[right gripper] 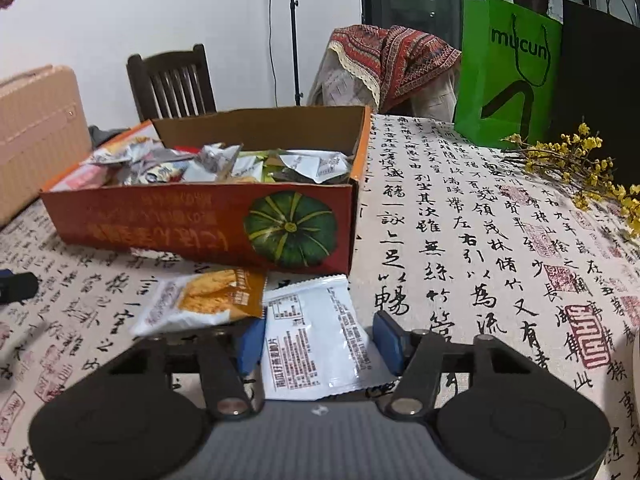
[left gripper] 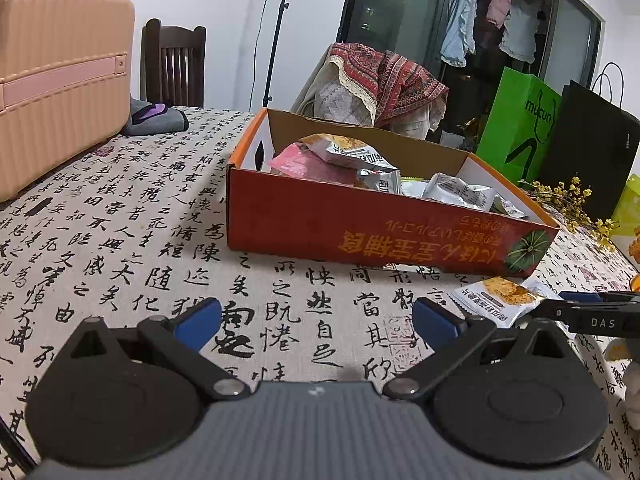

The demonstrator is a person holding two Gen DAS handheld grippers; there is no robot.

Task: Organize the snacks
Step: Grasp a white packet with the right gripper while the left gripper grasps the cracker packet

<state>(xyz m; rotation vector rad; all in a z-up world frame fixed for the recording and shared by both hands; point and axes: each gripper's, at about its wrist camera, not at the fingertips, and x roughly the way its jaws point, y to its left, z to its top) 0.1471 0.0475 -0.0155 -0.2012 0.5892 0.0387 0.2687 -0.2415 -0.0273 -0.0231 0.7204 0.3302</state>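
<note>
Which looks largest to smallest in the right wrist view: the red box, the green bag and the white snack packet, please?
1. red box
2. green bag
3. white snack packet, between the right gripper fingers.
The packet lies nearest the camera, so its true size is smaller than it looks.

This is a room in a home. Ahead of the tool, a table (left gripper: 120, 240) wears a cloth with black writing. Beyond it stand a wooden chair (left gripper: 174, 66), a suitcase (left gripper: 60, 80), shopping bags (left gripper: 516, 120) and hanging clothes (left gripper: 464, 16).
</note>
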